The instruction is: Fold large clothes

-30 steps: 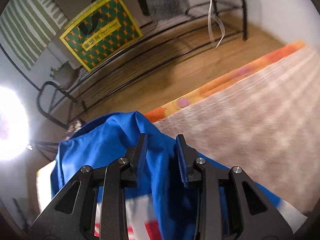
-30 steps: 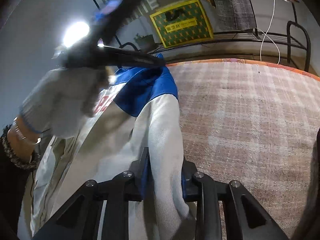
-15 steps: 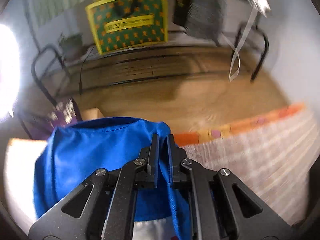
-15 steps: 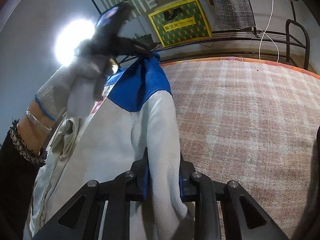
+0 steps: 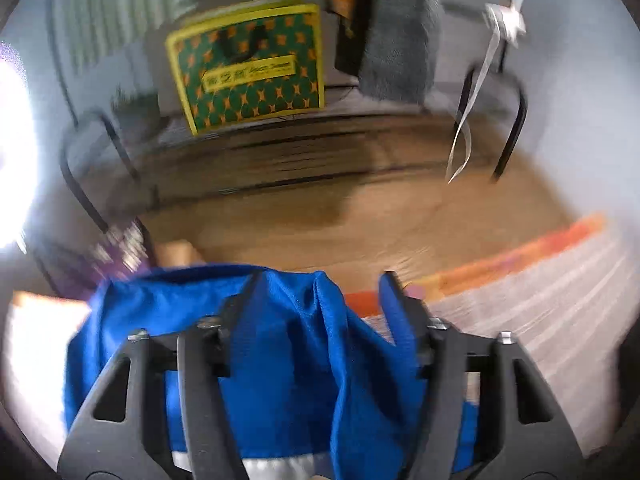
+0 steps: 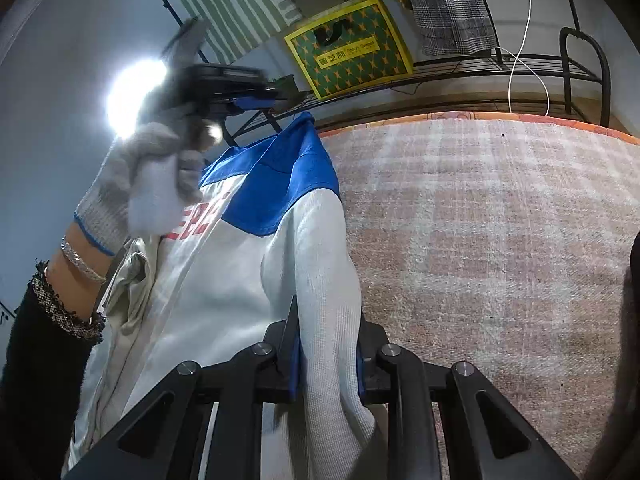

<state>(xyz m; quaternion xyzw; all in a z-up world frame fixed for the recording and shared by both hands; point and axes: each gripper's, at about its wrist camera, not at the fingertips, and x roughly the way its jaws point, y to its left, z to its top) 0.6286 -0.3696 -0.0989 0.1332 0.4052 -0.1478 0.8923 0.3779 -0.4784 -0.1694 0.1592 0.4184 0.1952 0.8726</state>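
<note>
1. Nearest me, the right black two-finger gripper [image 6: 326, 354] has its jaws pinched tight on the white ribbed knit sleeve [image 6: 320, 280] of the large blue-and-white sports jacket [image 6: 224, 264]. I judge this grip serves as an anchor, keeping the sleeve taut while the other end is handled.

2. The jacket lies along the left edge of the pink-and-cream checked woven rug [image 6: 480, 220], blue nylon shoulder panel [image 6: 280, 184] farthest from the right gripper, red lettering showing on the chest.

3. Beyond it, the person's left hand in a grey knit glove [image 6: 148, 184] holds the left black two-finger gripper [image 5: 316, 292] just over that blue end. Its jaws are opening; blue cloth bunches between them, but the pads stand apart from it and no longer press it. It looks as though the shoulder is being let go so that it settles where it was laid.

4. Farther off, past the rug's orange border [image 6: 520, 120], a green-and-yellow patterned paper bag [image 6: 348, 56] sits on a black metal rack [image 6: 520, 68], clear of the folding.
</note>
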